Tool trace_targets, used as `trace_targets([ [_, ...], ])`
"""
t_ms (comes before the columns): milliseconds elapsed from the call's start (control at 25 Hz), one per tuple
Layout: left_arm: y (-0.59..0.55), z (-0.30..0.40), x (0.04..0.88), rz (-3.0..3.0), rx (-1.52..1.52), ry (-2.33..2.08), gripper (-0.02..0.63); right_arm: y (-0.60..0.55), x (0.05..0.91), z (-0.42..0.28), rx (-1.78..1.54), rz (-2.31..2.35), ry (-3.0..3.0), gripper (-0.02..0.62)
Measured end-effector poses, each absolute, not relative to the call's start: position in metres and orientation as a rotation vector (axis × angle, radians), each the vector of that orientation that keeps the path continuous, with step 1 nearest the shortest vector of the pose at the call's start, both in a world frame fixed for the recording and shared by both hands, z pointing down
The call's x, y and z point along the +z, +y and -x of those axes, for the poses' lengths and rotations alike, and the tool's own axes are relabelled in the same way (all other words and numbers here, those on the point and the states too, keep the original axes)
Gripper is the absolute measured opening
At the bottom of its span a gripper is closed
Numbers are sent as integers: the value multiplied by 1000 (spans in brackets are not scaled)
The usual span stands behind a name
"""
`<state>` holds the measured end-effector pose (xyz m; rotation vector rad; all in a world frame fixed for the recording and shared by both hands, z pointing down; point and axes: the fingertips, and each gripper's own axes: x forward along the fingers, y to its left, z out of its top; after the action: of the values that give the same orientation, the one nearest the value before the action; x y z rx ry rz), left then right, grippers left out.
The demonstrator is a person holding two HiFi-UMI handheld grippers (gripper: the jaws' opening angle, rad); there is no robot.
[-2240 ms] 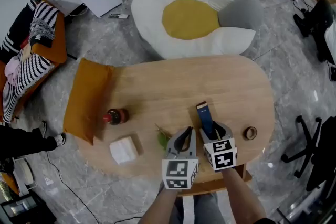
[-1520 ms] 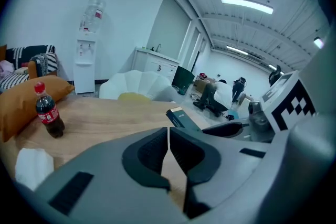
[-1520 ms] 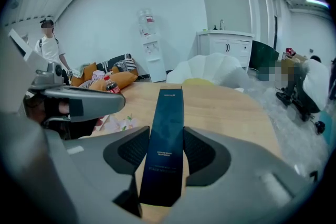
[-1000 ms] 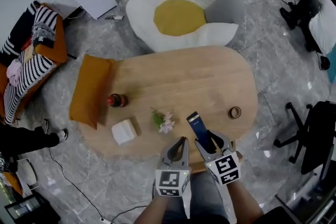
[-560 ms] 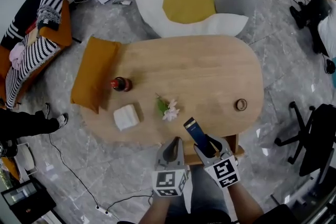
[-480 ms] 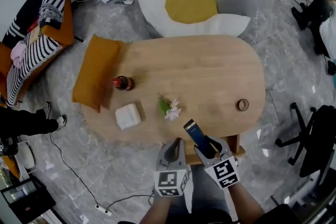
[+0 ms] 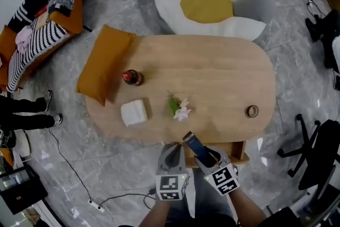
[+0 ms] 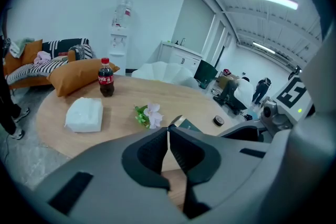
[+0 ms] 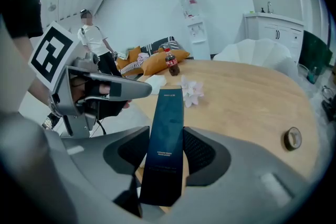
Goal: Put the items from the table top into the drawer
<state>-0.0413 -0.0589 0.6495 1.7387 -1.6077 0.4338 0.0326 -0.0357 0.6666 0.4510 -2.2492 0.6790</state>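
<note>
**At the near edge of the worktop: box in hand, left claw idle**

At the near rim of the oval wooden worktop (image 7: 212,77) we note both claws side by side, close but apart. The right claw (image 9: 166,152) is closed on a slim dark blue box (image 9: 167,134), a pad on either long face. The box is off the surface, its far end tilted up and away over the rim. The left claw (image 8: 168,131) has its jaws together at the tips, with nothing between them.

A wooden drawer (image 7: 240,152) juts out from under the near rim, just right of the right claw. From the head view, the claw's body and the box cover most of the drawer's inside, so we cannot tell what lies in it.

On the worktop:
- a cola bottle (image 7: 132,77), upright near the left end
- a white tissue pack (image 7: 134,112), near the bottle, towards us
- a flower sprig (image 7: 179,108), lying flat near the middle, just beyond the box's far end
- a tape roll (image 7: 252,111), well apart from the rest at the right end

Round about:
- an orange cushion (image 7: 104,64) overlaps the worktop's left end
- a flower-shaped seat (image 7: 212,2) stands beyond the far side
- a sofa (image 7: 37,18) heaped with striped clothes is at the far left
- a cable (image 7: 79,188) trails over the grey floor
- an office chair (image 7: 319,157) stands at the right
- a person's legs (image 7: 26,114) show at the left edge
</note>
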Motion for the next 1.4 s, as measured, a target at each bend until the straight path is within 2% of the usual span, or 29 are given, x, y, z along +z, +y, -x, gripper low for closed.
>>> trace_targets([
  [680,-30,34,676,-1663,385,-1621,15,-4,694,-39,614,-319,-2225,195],
  [1400,-17,44,698,-1708,349,-1596,15,40,757,-48,701,-360,-2090,195],
])
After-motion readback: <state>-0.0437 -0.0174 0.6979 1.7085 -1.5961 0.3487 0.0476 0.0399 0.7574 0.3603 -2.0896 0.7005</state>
